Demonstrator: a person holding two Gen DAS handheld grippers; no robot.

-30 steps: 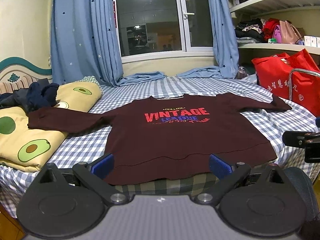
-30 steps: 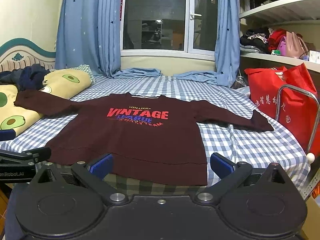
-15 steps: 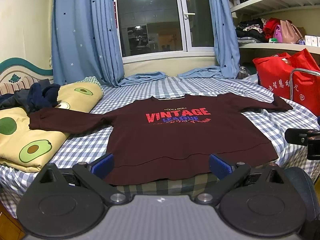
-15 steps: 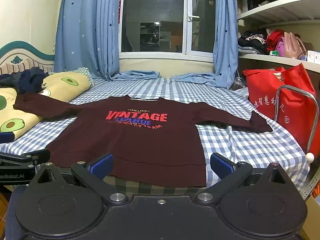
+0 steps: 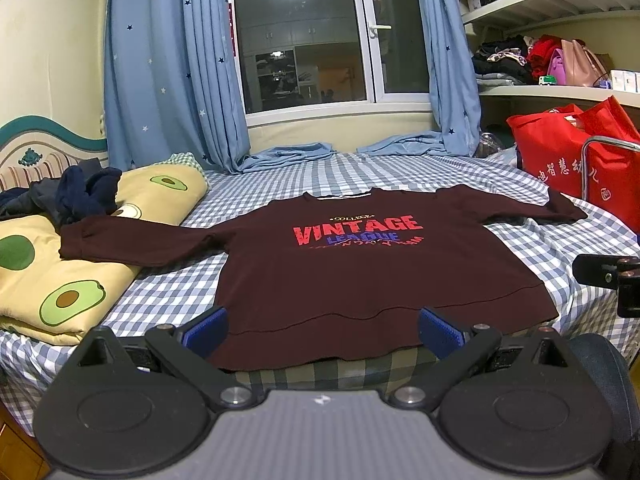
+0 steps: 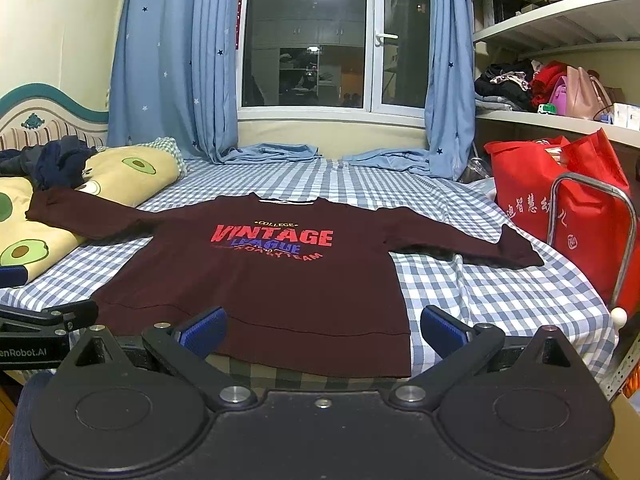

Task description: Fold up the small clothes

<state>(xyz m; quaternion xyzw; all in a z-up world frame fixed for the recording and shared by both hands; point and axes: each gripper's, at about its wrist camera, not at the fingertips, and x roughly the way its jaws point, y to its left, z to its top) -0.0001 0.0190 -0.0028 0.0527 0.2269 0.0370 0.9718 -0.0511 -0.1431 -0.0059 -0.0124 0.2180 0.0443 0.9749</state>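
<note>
A dark maroon long-sleeved shirt (image 5: 360,276) with red "VINTAGE" print lies flat, front up, on the blue-checked bed (image 5: 328,176), sleeves spread; it also shows in the right wrist view (image 6: 264,280). Its left sleeve rests on an avocado-print pillow (image 5: 48,280). My left gripper (image 5: 322,326) is open and empty, just short of the shirt's hem at the bed's near edge. My right gripper (image 6: 322,326) is open and empty, near the hem's right corner. Each gripper shows at the edge of the other's view.
Dark clothes (image 5: 76,192) are piled on the pillows at the left. A red bag (image 5: 576,160) and a metal chair frame (image 6: 592,240) stand at the bed's right side. Blue curtains (image 5: 168,80) and a window are behind; shelves (image 6: 552,60) at the right.
Both grippers have risen slightly, so the shirt sits a little lower in view. The shirt has not moved and both grippers stay open.
</note>
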